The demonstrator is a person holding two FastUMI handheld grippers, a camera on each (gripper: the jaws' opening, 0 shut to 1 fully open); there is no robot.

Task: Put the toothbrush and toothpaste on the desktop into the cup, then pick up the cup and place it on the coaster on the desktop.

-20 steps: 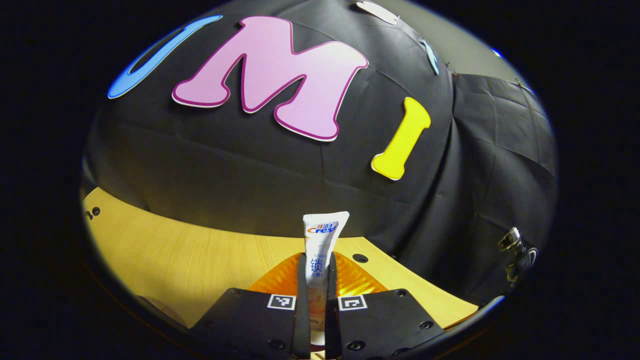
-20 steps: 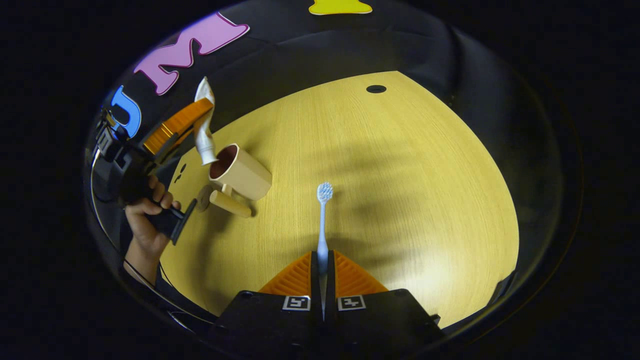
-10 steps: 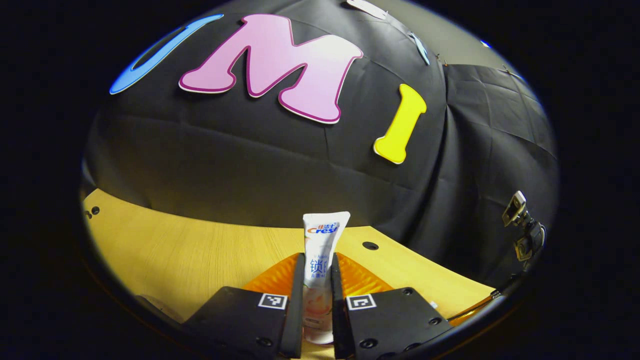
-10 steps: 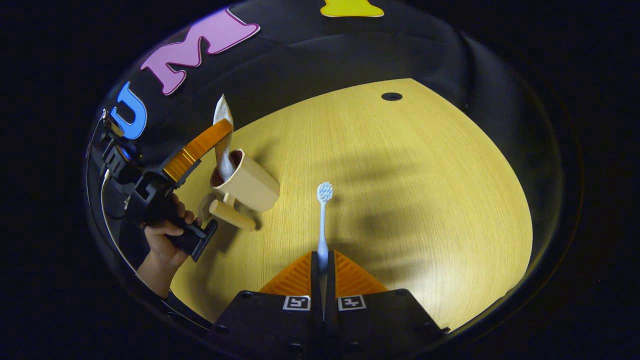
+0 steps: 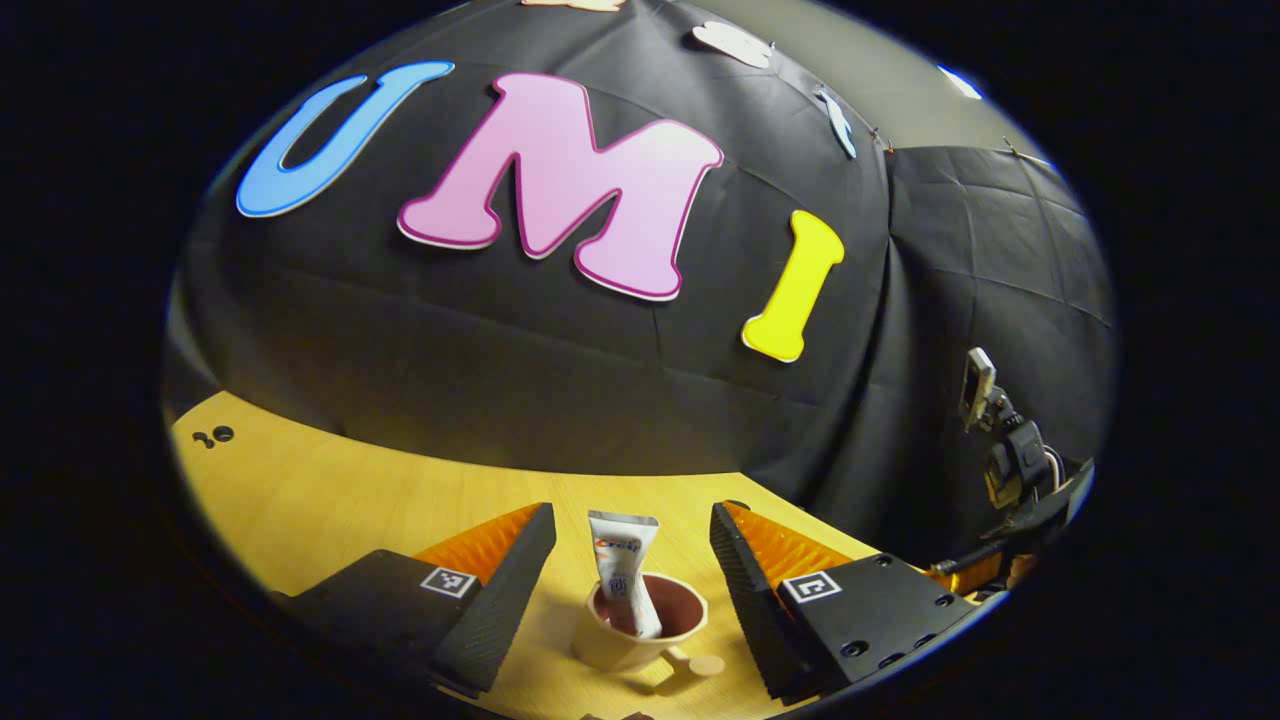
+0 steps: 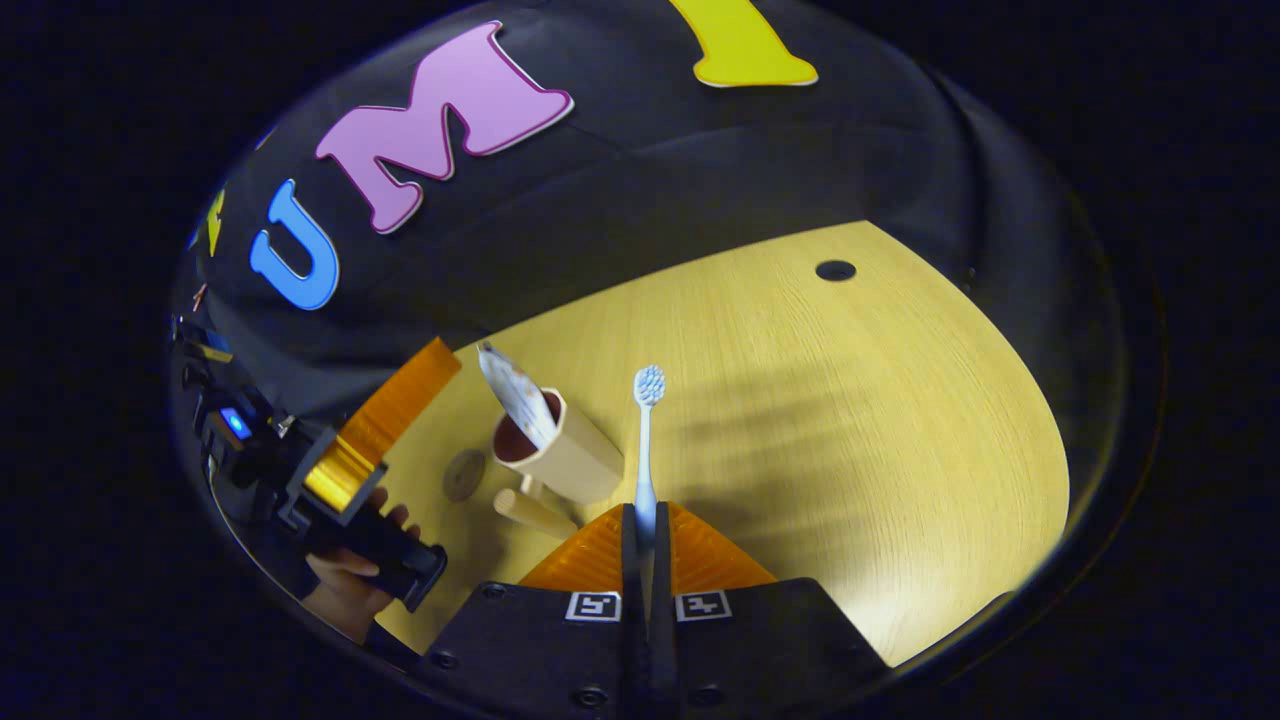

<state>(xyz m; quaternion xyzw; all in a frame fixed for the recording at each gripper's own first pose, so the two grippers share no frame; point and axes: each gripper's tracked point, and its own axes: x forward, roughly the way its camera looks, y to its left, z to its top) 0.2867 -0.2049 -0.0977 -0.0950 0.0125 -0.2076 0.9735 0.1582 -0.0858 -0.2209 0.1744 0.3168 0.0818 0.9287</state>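
The toothpaste tube (image 5: 623, 572) is standing in the cup (image 5: 640, 630), leaning against the rim, its crimped end poking up above it. The left hand-held gripper (image 5: 630, 570) is released, fingers spread wide either side of the cup and clear of the tube. The beige cup sits on the wooden bench (image 5: 330, 500), its handle pointing toward the camera. In the right gripper view, the right hand-held gripper (image 6: 645, 520) is clenched on the toothbrush (image 6: 647, 450), both fingers pressing its handle, bristle head pointing forward above the bench (image 6: 850, 420). The cup (image 6: 565, 455) sits just left of the brush, the tube (image 6: 510, 385) slanting out of it. The round coaster (image 6: 464, 474) lies flat on the bench just beside the cup. A hand (image 6: 350, 585) grips the left hand-held gripper (image 6: 390, 430) at the left edge.
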